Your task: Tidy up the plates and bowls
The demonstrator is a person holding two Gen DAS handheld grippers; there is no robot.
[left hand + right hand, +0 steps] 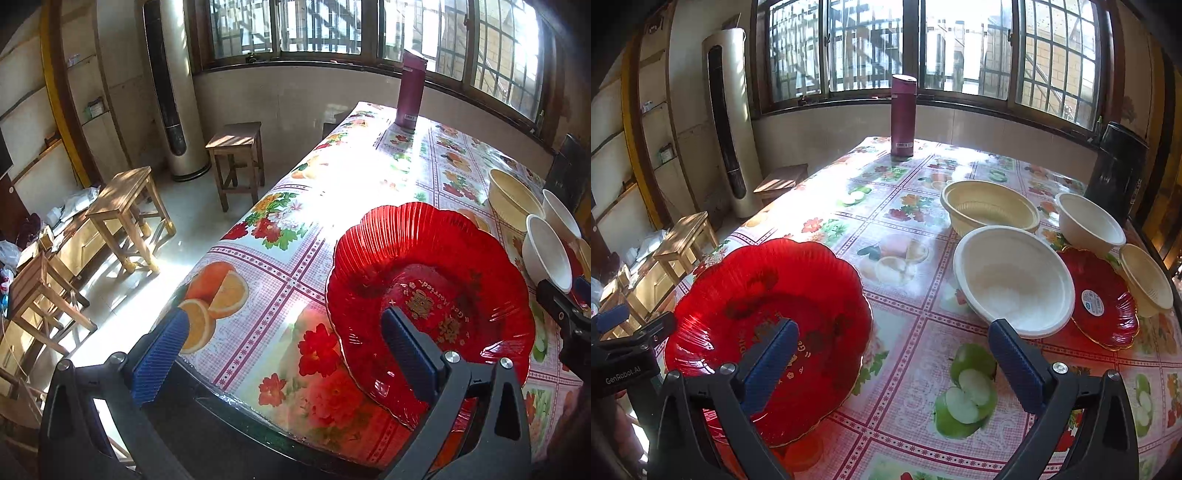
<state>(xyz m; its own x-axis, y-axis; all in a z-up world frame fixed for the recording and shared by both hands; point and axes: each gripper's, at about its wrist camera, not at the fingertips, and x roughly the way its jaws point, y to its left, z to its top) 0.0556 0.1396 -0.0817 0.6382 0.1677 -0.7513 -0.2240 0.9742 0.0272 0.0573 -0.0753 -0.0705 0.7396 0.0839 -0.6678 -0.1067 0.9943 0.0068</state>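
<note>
Red translucent plastic marks the large plate (768,325), scalloped at the rim and printed with gold characters, lying flat near the front left part of the table (905,314). A glossy cloth printed with fruit and flowers covers the tabletop.

Left gripper (284,328): fingers spread wide, grasping nothing. Its right finger (406,354) hangs over the near side of the large plate; its left finger (162,354) sits over the table's front left edge. Whether the right finger touches the plate cannot be told.

Right gripper (897,354): fingers likewise spread wide and empty. Its left finger (772,365) is over the large plate; its right finger (1015,365) is just in front of the near white bowl (1012,280).

Remaining dishes, right half of the table: a yellow bowl (990,210) behind the near white bowl; a second white bowl (1089,225) further right; a small red plate (1104,302) with a round sticker, beside the near white bowl; a small yellow bowl (1145,284) tilted, resting on the small plate's far right rim.

Noted also: a maroon flask (903,114) upright at the far end of the table, wooden stools (125,210) on the floor to the left, and a tall floor-standing air conditioner (729,122) by the window.
</note>
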